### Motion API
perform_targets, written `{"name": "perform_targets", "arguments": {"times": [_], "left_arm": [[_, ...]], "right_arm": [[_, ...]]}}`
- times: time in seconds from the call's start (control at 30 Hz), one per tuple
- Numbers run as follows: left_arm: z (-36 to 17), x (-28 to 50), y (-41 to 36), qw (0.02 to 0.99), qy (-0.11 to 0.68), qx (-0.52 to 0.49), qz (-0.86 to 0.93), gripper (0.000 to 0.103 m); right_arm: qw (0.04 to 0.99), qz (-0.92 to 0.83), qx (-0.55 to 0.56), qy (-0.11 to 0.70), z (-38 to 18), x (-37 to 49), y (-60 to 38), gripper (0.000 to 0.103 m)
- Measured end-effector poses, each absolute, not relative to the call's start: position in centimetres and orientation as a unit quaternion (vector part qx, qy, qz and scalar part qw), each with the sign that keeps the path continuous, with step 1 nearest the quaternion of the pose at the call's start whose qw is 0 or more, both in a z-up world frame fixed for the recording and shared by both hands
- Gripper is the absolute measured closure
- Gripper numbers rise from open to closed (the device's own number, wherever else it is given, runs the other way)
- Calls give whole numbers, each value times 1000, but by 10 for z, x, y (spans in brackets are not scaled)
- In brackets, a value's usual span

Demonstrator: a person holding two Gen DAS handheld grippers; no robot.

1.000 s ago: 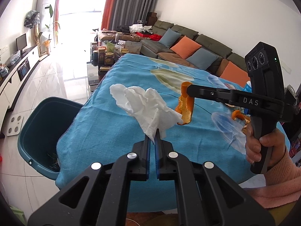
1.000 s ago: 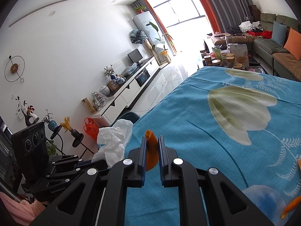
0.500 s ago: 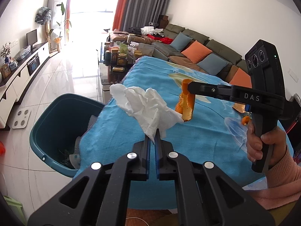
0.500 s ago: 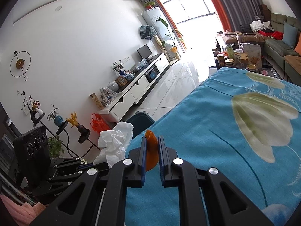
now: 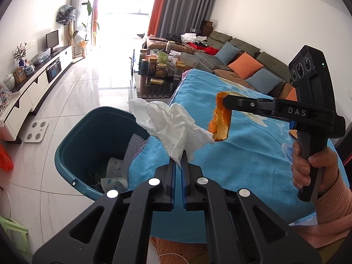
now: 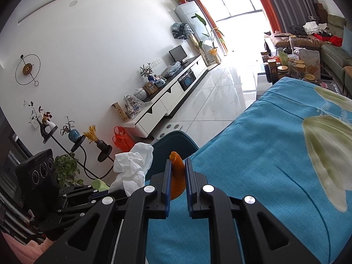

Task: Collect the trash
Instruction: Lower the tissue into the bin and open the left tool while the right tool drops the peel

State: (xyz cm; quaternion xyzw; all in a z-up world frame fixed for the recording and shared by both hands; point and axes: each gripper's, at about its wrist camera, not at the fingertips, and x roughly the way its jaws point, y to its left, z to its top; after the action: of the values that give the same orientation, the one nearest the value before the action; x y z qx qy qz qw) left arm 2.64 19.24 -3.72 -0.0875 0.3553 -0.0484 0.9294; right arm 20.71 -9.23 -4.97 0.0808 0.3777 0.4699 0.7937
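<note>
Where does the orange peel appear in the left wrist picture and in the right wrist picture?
Left wrist view: orange peel right of centre, hanging from the right gripper, above the blue cloth.
Right wrist view: orange peel low, left of centre, between the right gripper's fingers.
Shared landmark: the white tissue, just left of the peel in both views.

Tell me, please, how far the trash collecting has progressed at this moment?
Partly done. The teal bin beside the table already holds some paper and other scraps. In hand: the left gripper is shut on a crumpled white tissue, and the right gripper is shut on an orange peel; both hang above the blue tablecloth, not yet over the bin. Left: drop both in. At least one more orange scrap shows behind the right gripper.
</note>
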Motion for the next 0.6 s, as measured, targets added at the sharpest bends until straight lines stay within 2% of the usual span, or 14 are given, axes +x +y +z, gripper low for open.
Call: {"name": "perform_targets", "arguments": {"times": [0.6], "left_arm": [[-45, 37, 224, 926, 364, -102, -15, 98]], "right_arm": [[787, 476, 59, 387, -55, 211, -49, 93]]}}
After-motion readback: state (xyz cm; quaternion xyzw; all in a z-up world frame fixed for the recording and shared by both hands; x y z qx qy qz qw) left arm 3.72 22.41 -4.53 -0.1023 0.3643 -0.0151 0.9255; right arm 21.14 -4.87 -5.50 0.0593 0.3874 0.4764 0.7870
